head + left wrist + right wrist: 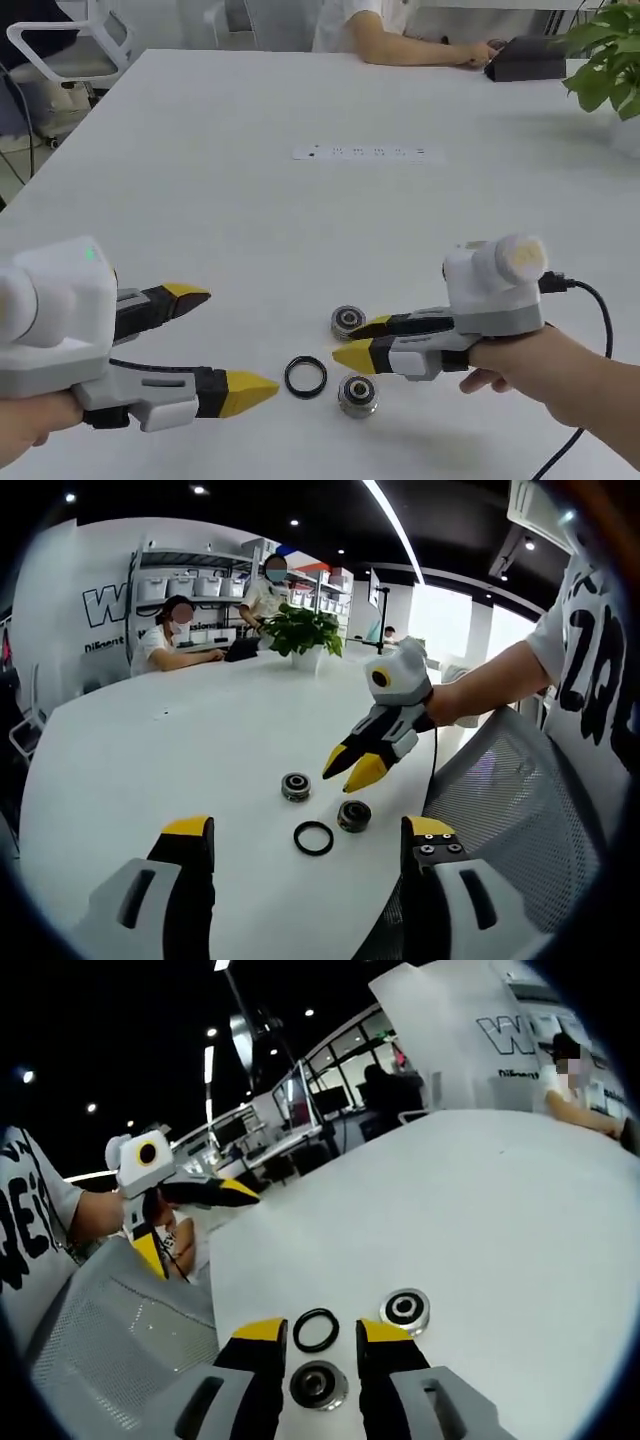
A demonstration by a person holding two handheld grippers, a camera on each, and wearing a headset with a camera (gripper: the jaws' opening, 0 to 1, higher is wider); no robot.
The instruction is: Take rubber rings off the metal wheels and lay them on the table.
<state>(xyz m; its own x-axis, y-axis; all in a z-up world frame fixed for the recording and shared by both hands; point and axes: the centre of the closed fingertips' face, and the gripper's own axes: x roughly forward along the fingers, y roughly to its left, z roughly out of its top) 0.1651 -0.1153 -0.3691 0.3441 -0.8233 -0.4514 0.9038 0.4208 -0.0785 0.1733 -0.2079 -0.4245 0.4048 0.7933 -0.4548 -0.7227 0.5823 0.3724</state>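
On the table (200,200) before me the ring (305,377) lies flat, one wheel (357,393) just right of it and a second wheel (347,320) behind that one, farther from me. My left tongs (238,340) sit left of the ring; my right tongs (345,344) come in from the right, tips between the two wheels. A power strip (365,153) lies well behind, mid-table.

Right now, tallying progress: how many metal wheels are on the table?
2. One wheel lies by the right tongs' tips; the other wheel nearer the person, right of the loose rubber ring.
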